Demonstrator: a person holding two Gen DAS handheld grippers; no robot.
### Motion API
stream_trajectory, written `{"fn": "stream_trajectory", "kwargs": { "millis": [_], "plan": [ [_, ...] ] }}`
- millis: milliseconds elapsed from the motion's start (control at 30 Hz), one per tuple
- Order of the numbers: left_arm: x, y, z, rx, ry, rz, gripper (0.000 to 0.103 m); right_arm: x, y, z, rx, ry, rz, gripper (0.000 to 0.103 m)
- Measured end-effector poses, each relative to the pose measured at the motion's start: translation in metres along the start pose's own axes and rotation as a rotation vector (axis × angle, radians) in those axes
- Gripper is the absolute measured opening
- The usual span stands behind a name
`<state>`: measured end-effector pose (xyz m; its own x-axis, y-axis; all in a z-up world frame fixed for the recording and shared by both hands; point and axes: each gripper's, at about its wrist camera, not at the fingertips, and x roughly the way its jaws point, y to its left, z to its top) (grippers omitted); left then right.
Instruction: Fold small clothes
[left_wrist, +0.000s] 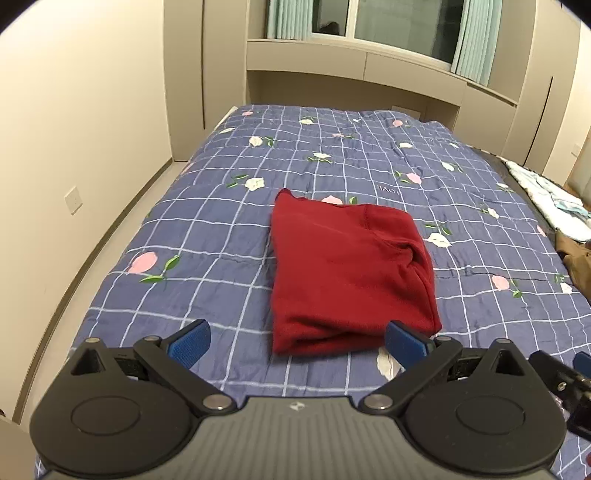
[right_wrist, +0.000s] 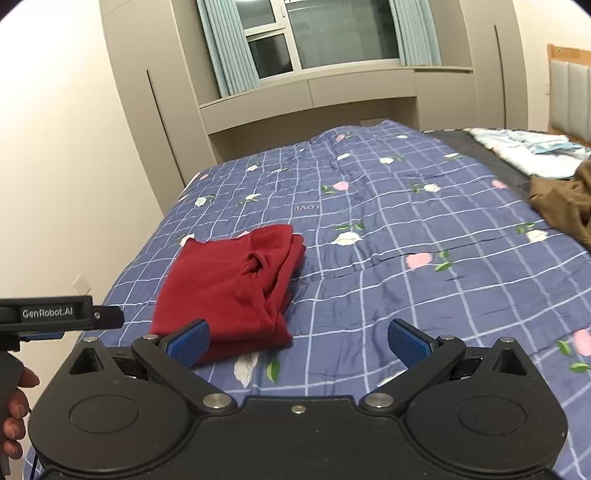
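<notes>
A dark red garment (left_wrist: 347, 269) lies folded into a thick rectangle on the blue checked floral quilt (left_wrist: 207, 236). My left gripper (left_wrist: 295, 341) hovers above the quilt just short of the garment's near edge, jaws wide open and holding nothing. In the right wrist view the same folded garment (right_wrist: 229, 284) lies ahead and to the left of my right gripper (right_wrist: 299, 341), which is open and empty too. At that view's left edge the left gripper's body (right_wrist: 55, 314) shows, with a person's hand (right_wrist: 16, 406) around its handle.
A brown garment (right_wrist: 565, 206) lies crumpled at the quilt's right edge, with pale printed clothes (right_wrist: 532, 151) behind it on dark bedding. Beige wardrobes and a curtained window (right_wrist: 321, 37) stand past the bed's far end. A wall (left_wrist: 81, 147) runs along the bed's left side.
</notes>
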<state>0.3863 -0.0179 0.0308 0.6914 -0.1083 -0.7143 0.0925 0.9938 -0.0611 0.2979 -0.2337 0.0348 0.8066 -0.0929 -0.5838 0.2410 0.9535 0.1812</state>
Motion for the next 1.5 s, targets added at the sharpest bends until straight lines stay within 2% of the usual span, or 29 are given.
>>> {"fn": "stream_trajectory", "kwargs": {
  "millis": [200, 467, 667, 800, 900, 1233, 1500],
  "plan": [
    [-0.017, 0.013, -0.013, -0.025, -0.037, 0.047, 0.102, -0.015, 0.010, -0.004, -0.052, -0.022, 0.036, 0.102],
    [-0.012, 0.025, -0.038, -0.037, -0.091, 0.071, 0.102, -0.010, 0.021, -0.019, -0.128, -0.096, 0.098, 0.102],
    [-0.020, 0.027, -0.060, -0.043, -0.125, 0.079, 0.102, -0.013, 0.015, -0.032, -0.118, -0.135, 0.084, 0.102],
    [-0.044, 0.021, -0.082, -0.050, -0.171, 0.100, 0.102, -0.040, 0.008, -0.044, -0.128, -0.172, 0.118, 0.102],
    [-0.066, 0.015, -0.098, -0.044, -0.214, 0.100, 0.102, -0.062, 0.005, -0.056, -0.154, -0.192, 0.109, 0.103],
    [-0.122, 0.006, -0.141, -0.050, -0.212, 0.105, 0.102, -0.122, -0.009, -0.098, -0.112, -0.175, 0.093, 0.103],
    [-0.141, 0.007, -0.166, -0.050, -0.216, 0.095, 0.102, -0.152, -0.008, -0.114, -0.148, -0.225, 0.094, 0.103]
  ]
}}
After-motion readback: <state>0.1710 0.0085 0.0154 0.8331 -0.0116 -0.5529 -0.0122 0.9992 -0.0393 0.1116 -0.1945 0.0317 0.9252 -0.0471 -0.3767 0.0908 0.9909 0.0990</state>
